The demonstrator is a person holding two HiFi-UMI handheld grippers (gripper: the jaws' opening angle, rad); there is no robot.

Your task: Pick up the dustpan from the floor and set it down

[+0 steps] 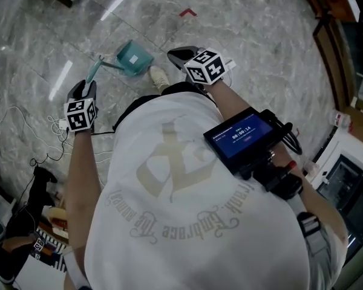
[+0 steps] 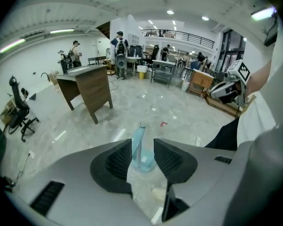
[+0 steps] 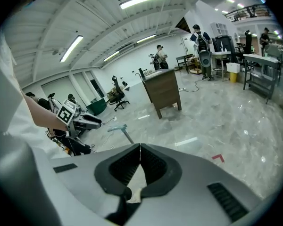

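On floor (image 1: 260, 35), teal dustpan (image 1: 135, 57), left claw (image 1: 83, 89) parted

Glossy marble floor (image 1: 260, 35); smooth teal plastic dustpan (image 1: 135, 58)

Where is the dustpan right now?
In the head view the dustpan stands on the floor at upper left, beside a shoe, its handle reaching toward the left claw.

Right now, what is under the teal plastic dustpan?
The teal plastic dustpan stands on the grey marble floor, beside a pale shoe. Nothing else shows beneath it; the patch of floor directly under its pan is covered.
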